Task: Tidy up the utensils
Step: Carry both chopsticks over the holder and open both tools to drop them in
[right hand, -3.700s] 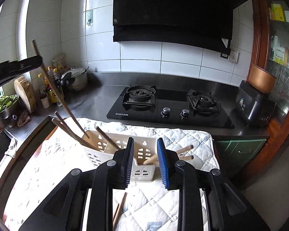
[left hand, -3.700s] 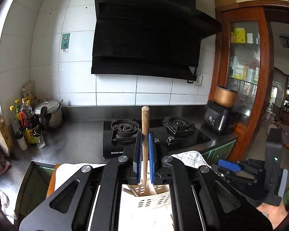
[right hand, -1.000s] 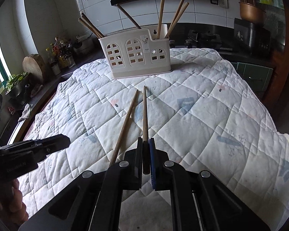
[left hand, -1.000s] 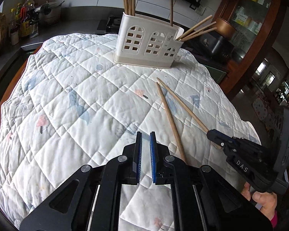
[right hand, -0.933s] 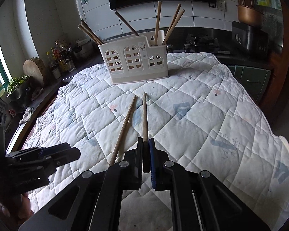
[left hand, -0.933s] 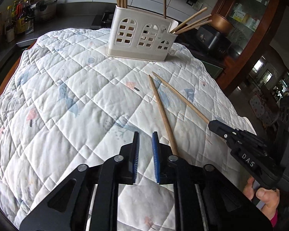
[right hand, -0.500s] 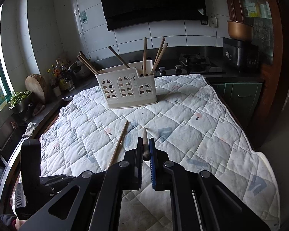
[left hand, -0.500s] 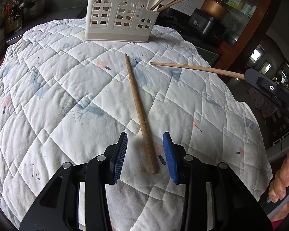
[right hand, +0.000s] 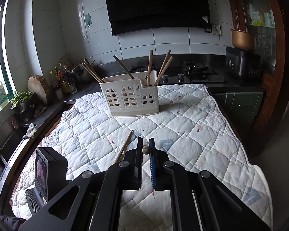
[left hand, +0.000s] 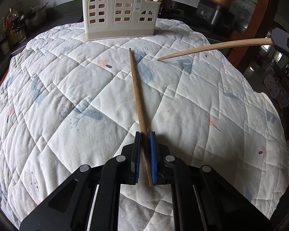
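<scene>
We are closing the left gripper (left hand: pixel 144 150) on the chopstick (left hand: pixel 136 96) lying on the quilt (left hand: pixel 67 96), while the right gripper (right hand: pixel 146 150) is gripping another chopstick (left hand: pixel 212 48) aloft, both bound for the holder (right hand: pixel 131 98).

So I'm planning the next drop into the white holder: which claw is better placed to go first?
Right. The right claw already holds its chopstick lifted off the quilt; the left claw's chopstick still lies flat, farther from the holder.
</scene>
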Motion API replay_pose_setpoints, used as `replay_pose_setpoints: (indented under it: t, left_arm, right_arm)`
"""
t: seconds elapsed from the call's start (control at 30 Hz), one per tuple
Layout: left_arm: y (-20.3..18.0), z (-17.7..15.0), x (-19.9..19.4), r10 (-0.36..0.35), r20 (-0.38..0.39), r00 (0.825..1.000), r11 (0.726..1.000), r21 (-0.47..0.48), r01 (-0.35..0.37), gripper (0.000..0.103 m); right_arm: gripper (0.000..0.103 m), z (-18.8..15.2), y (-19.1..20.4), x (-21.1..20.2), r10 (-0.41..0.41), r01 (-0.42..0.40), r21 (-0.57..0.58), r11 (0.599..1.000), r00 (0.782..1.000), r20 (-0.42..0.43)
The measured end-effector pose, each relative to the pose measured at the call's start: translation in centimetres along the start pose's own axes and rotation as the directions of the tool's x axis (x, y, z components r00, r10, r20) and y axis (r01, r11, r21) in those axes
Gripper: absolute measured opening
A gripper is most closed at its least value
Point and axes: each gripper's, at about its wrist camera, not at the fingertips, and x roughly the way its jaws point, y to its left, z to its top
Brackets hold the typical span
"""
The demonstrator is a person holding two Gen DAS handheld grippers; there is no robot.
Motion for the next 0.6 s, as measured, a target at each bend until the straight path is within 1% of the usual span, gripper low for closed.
replay_pose_setpoints:
  t: [0.13,0.27,0.4,0.47,0.6]
  left_arm:
    - [1.7,0.9,-1.5,-0.014,0.028,1.000,1.000,-0.025,0.015,0.007]
    - [3.3,2.6,-4.0,-0.037,0.092,0.995,0.999,-0.028,0.040,0.006]
    - [4.9,5.1,-6.7,-0.063,0.169,0.984,0.997,-0.022,0.068,0.006]
    - [5.2,6.5,-7.9,-0.063,0.205,0.977,0.998,-0.010,0.066,0.006]
    - [5.9,9.4,-9.1,-0.077,0.241,0.967,0.997,0.008,0.077,0.006]
  right_arm:
    - [0.006,1.8,-0.1,-0.3,0.008,-0.008,-0.016,1.000,1.000,0.012]
    - [0.006,4.1,-0.1,-0.1,0.024,-0.024,-0.032,0.999,1.000,0.011]
    - [0.006,7.1,0.4,0.2,0.048,-0.047,-0.062,0.997,0.999,0.005]
    - [0.006,8.9,0.7,0.2,0.052,-0.051,-0.079,0.996,0.999,0.011]
    - [0.006,13.1,1.5,0.3,0.057,-0.054,-0.108,0.993,0.998,0.029]
